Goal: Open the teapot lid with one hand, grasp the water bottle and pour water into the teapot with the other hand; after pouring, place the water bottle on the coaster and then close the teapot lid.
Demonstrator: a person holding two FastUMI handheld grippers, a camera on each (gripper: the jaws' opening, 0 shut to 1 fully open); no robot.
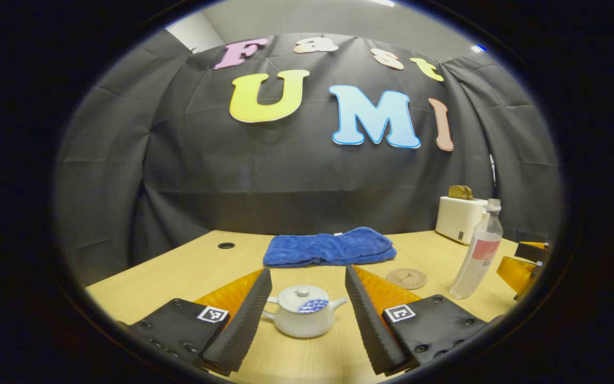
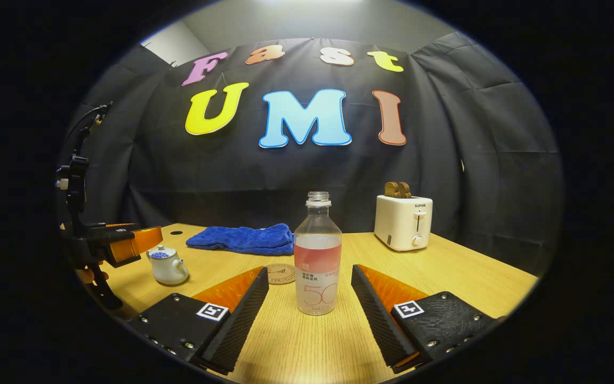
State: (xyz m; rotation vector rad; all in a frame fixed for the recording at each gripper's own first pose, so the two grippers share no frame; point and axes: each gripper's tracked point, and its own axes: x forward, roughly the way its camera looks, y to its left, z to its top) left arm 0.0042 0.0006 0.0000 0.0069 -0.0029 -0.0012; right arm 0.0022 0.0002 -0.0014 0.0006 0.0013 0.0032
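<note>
Though capless, water bottle point(image 2: 317, 256) upright.

Left gripper view: camera low over the surface point(image 1: 190, 266), facing the booth's back wall, its own claw point(image 1: 307, 312) at the bottom with the teapot point(image 1: 304, 317) close ahead between the fingers. Right gripper view: same low height and heading, set further right, with the water bottle point(image 2: 317, 256) close and centred ahead of its claw point(image 2: 309, 309) and the left claw point(image 2: 126, 242) at its left edge. Shared ground: teapot point(image 2: 168, 265), bottle point(image 1: 477, 250), coaster point(image 1: 406, 278) point(image 2: 280, 273), blue towel point(image 1: 331, 248) point(image 2: 243, 239), toaster point(image 1: 459, 217) point(image 2: 403, 221), and the right claw point(image 1: 525, 264) at the left gripper view's right edge.
</note>
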